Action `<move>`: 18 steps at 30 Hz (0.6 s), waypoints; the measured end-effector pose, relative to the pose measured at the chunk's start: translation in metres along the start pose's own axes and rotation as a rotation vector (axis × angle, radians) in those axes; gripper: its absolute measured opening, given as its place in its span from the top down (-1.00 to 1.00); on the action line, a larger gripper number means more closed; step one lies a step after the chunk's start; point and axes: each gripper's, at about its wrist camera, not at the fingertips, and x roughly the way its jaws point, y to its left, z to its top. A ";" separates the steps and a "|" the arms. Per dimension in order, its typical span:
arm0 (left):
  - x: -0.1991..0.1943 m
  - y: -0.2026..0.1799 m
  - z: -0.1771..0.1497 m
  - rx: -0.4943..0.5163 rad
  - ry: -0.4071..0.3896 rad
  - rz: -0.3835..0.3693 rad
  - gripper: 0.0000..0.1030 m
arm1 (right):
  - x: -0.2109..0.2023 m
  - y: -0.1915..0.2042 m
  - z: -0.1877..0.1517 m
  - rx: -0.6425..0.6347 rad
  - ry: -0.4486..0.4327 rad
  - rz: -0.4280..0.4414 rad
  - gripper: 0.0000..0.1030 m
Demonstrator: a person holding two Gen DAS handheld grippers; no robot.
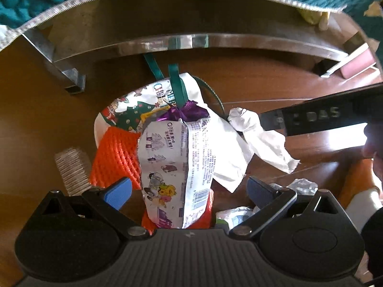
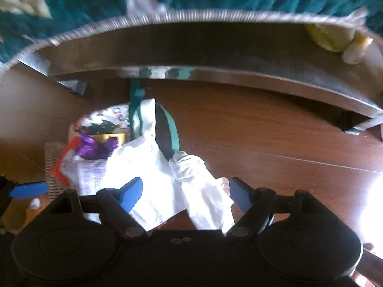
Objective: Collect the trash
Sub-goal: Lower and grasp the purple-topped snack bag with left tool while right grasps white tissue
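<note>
- Trash: wrapper (image 1: 174,167), tissue (image 2: 201,186) and orange net (image 1: 115,157) heaped at bag (image 1: 124,110) on wooden floor (image 1: 275,83).
- Handling: light, soft, crumpling; best pinched at a bunched fold.
- Left gripper (image 1: 189,189) and right gripper (image 2: 186,191): both spread, grasping nothing.

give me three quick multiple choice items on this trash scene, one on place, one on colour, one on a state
1. Where is the printed snack wrapper?
A. between the left claw's fingers
B. on the teal rug
C. under the metal frame

2. What colour are the gift bag's handles?
A. red
B. green
C. yellow

3. How does the right claw stand?
A. open
B. shut on the bag
C. out of view

Answers: 1 A, the wrapper stands between the blue fingers; 2 B, green straps rise from the bag; 3 A, its fingers stand wide apart around the white crumpled paper.
</note>
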 end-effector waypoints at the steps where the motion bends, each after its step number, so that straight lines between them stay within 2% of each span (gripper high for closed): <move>1: 0.004 -0.002 0.000 0.005 0.001 0.005 -0.98 | 0.006 0.000 0.000 -0.010 -0.002 -0.006 -0.52; 8: 0.025 -0.002 0.009 0.000 0.001 0.046 -0.97 | 0.040 -0.006 0.002 0.044 -0.001 -0.009 -0.50; 12: 0.034 -0.001 0.014 0.011 0.004 0.070 -0.84 | 0.054 -0.004 0.003 0.056 -0.009 0.003 -0.48; 14: 0.037 -0.001 0.014 0.017 0.006 0.071 -0.61 | 0.060 -0.001 0.004 0.047 -0.015 -0.005 -0.47; 18: 0.040 -0.001 0.015 0.025 0.004 0.078 -0.49 | 0.069 0.001 0.008 0.049 -0.015 -0.015 -0.44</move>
